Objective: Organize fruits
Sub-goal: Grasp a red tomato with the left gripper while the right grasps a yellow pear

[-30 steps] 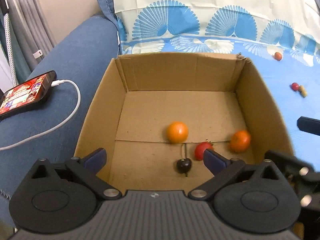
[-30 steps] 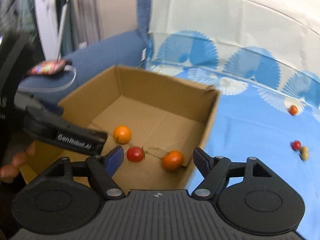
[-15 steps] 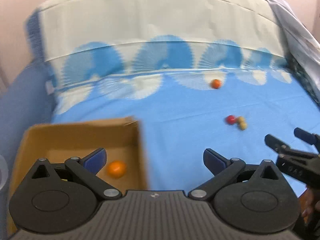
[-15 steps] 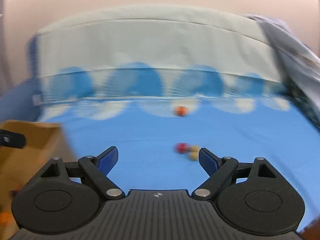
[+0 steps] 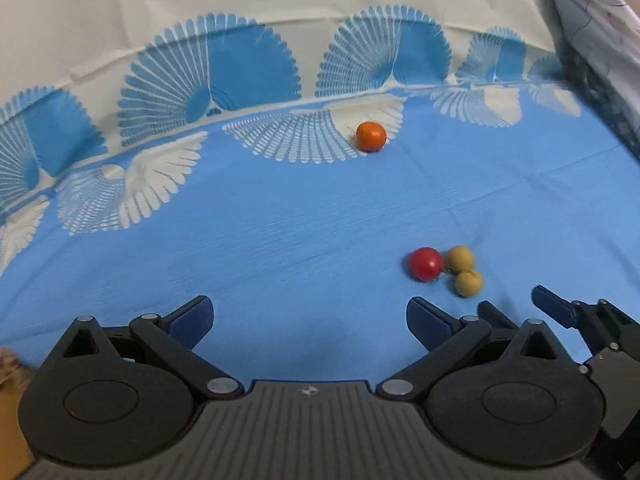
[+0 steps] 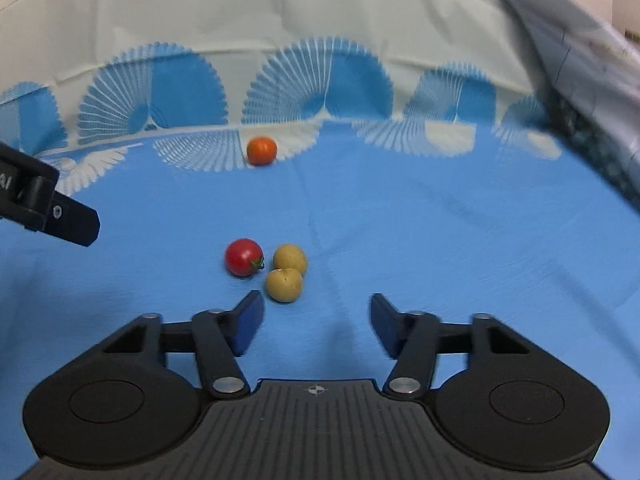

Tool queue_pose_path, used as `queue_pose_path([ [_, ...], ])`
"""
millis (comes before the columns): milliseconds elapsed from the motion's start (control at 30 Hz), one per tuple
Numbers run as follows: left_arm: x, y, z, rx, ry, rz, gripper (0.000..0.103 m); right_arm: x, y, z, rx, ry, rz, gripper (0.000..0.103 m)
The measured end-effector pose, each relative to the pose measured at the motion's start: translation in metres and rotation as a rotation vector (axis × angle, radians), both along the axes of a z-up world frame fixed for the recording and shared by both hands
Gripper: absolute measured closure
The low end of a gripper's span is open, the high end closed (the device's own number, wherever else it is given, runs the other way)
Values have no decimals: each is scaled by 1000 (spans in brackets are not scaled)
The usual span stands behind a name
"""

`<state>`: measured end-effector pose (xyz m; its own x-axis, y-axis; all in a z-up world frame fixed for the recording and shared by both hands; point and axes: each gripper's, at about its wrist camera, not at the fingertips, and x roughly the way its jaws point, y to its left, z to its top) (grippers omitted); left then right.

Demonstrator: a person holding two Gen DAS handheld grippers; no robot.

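Note:
A red cherry tomato (image 6: 244, 257) lies on the blue sheet beside two small tan round fruits (image 6: 289, 259) (image 6: 284, 285); they also show in the left wrist view (image 5: 425, 263) (image 5: 460, 258) (image 5: 468, 283). An orange fruit (image 6: 261, 150) lies farther back, seen too in the left wrist view (image 5: 371, 136). My right gripper (image 6: 316, 322) is open and empty, just short of the tan fruits. My left gripper (image 5: 308, 318) is open and empty, left of the cluster.
The blue sheet (image 5: 280, 232) with white fan patterns covers the surface. A pale backrest cloth (image 5: 280, 8) rises behind. A grey quilt (image 6: 580, 40) lies at the right. A corner of the cardboard box (image 5: 10, 412) shows at the far left.
Both grippers have swung right, away from the cardboard box, and moved closer to the loose fruits on the sheet. Both stay open and empty.

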<state>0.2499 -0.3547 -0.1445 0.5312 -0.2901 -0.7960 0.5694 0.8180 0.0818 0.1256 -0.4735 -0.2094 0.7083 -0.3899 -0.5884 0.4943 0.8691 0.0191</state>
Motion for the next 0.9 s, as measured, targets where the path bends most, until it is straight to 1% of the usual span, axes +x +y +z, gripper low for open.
queue_pose_path([
  [133,19,-15,-22,12,19,-1,0,23,-2,-12,-35,9,68,46],
  [167,22,-19,-25,12,26,0,0,28,-4,-15,-35,18,82,50],
  [200,25,-24,-29,7,36,-3,0,33,-6,-19,-27,44,95,68],
  [233,27,-28,-32,-1,43,-11,0,34,-7,-21,-25,54,102,73],
  [267,28,-35,-36,-10,52,-26,0,33,-9,-19,-29,41,106,75],
  [367,27,-58,-45,-42,78,-91,0,21,-18,-17,-53,42,63,75],
  [433,25,-73,-51,-58,101,-134,0,14,-31,-20,-25,52,15,75],
  [500,22,-84,-57,-67,123,-167,1,9,-41,-20,12,28,-20,75],
  [567,21,-93,-66,-59,150,-183,15,7,-45,-21,17,23,-44,75],
  [600,21,-96,-70,-54,174,-194,31,7,-46,-21,20,20,-45,75],
  [633,23,-99,-74,-49,193,-206,34,7,-46,-21,17,19,-45,75],
  [700,23,-99,-74,-57,172,-221,35,8,-45,-23,10,20,-42,75],
  [733,24,-100,-74,-56,165,-234,40,8,-45,-23,8,18,-43,75],
  [800,26,-101,-76,-61,151,-250,44,9,-46,-25,4,17,-44,75],
  [833,26,-101,-76,-63,147,-262,49,10,-46,-25,-1,18,-44,75],
  [900,27,-102,-76,-54,127,-283,67,10,-45,-25,-6,18,-44,75],
])
